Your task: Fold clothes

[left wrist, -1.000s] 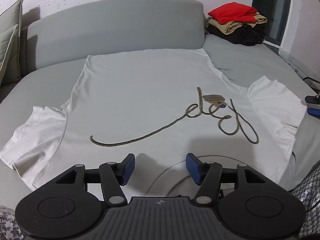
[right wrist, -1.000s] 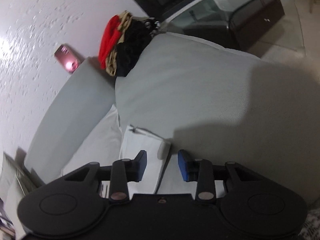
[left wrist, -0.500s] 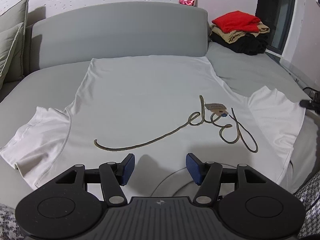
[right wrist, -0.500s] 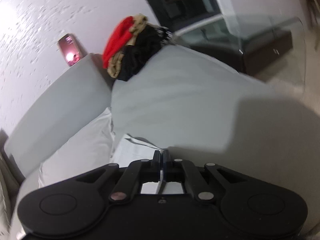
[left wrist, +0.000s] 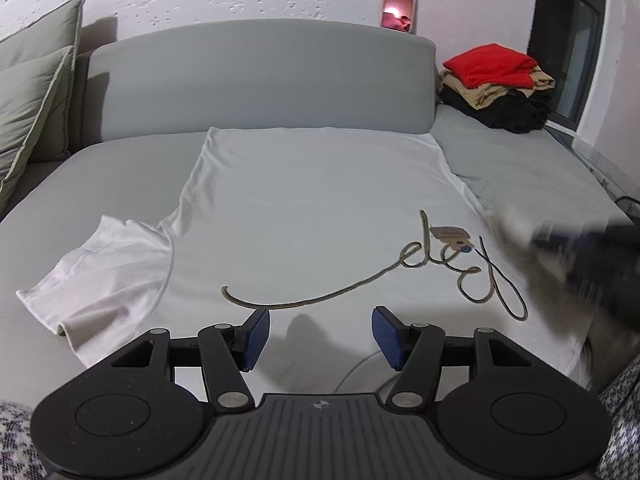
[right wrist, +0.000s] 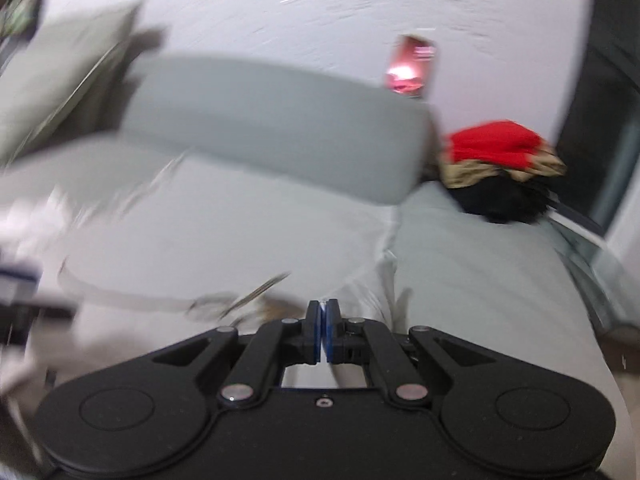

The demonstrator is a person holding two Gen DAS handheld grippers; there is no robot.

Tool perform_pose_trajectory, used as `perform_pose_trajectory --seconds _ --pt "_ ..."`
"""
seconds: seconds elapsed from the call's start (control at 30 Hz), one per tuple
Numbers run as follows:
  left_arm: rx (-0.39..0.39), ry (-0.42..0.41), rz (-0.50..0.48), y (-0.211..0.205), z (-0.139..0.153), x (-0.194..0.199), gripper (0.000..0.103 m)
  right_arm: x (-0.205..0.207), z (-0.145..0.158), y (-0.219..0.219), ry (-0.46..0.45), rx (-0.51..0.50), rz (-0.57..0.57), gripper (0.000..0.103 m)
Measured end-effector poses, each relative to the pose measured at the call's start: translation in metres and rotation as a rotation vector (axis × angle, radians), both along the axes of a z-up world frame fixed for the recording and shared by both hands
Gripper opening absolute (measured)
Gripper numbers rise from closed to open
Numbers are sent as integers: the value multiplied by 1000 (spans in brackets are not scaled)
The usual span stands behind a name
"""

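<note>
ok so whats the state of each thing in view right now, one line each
white t-shirt: spread flat on the sofa, right sleeve folded in, left sleeve still out
left tongs: open, nothing between the pads
right tongs: shut on white t-shirt fabric
pile of clothes: folded and stacked, red one on top
phone: propped upright on the sofa back, screen lit

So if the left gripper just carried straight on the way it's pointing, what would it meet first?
Most likely the white T-shirt spread on the sofa: the left gripper is open, angled down at the shirt's front, near the scripted lettering. Nothing stands between, though depth is hard to judge.
</note>
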State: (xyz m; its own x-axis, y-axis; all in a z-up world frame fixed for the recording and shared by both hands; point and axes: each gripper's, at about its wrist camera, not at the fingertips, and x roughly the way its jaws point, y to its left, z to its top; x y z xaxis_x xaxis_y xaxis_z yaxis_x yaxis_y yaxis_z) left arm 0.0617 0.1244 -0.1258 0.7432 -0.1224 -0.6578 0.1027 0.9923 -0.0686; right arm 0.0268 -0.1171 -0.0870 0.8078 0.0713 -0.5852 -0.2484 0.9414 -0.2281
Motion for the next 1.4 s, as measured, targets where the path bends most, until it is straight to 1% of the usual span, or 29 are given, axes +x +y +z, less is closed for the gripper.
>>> perform_pose_trajectory --seconds 0.03,0.07,0.1,0.13,0.23,0.27,0.33,0.37,0.43,0.47,0.53,0.57,0.6,0.67,0.8,0.83,0.9,0.97,1.03,1.07,1.13,1.17,1.27,1.3,1.4 --pt "-2 1 7 2 0 0 58 -1 -7 6 41 -20 29 5" --pt "-5 3 13 4 0 0 58 -1 -13 9 90 -31 58 16" --pt "-8 4 20 6 0 0 58 -2 -17 9 142 -28 81 24" --pt "-11 5 26 8 0 0 58 -3 -17 4 167 -6 84 31" --pt "-24 10 46 13 0 1 58 -3 -7 -27 173 122 41 30" --pt "-26 15 54 14 -1 2 58 3 -2 -41 157 178 -19 23" --pt "-28 25 68 16 -3 5 58 18 2 -72 130 289 -200 8" --pt "-20 29 75 15 -4 6 58 27 0 -85 138 341 -274 9" --pt "7 34 84 13 -6 7 58 47 -10 -103 180 403 -350 9" --pt "23 34 85 11 -7 7 58 54 -20 -104 219 382 -352 9" --pt "54 35 87 8 -9 7 58 63 -41 -96 301 289 -353 7" --pt "70 33 87 7 -9 6 58 58 -49 -93 306 247 -355 4" --pt "76 32 84 7 -9 5 58 52 -52 -92 313 211 -362 3" --pt "87 32 77 5 -9 4 58 32 -48 -96 341 197 -384 2" --pt "103 25 69 3 -9 3 58 1 -38 -103 414 218 -412 2" --pt "100 19 73 4 -8 3 58 -4 -34 -105 413 229 -418 4" --pt "96 10 86 5 -7 4 58 -5 -24 -109 346 285 -410 5" --pt "106 10 100 4 -8 7 58 5 -15 -110 242 358 -383 6" --pt "122 16 109 3 -10 10 58 25 -13 -108 180 427 -341 6" --pt "132 21 111 3 -12 11 58 37 -16 -107 192 468 -319 6" --pt "156 24 115 2 -15 12 58 66 -24 -101 243 554 -301 6" --pt "169 23 117 1 -16 12 58 77 -29 -95 266 568 -305 6" --pt "195 29 118 1 -19 12 58 107 -49 -76 347 515 -337 6" --pt "200 32 121 1 -20 13 59 114 -55 -70 361 496 -346 6" --pt "205 40 127 1 -22 14 59 112 -52 -65 337 476 -363 6"
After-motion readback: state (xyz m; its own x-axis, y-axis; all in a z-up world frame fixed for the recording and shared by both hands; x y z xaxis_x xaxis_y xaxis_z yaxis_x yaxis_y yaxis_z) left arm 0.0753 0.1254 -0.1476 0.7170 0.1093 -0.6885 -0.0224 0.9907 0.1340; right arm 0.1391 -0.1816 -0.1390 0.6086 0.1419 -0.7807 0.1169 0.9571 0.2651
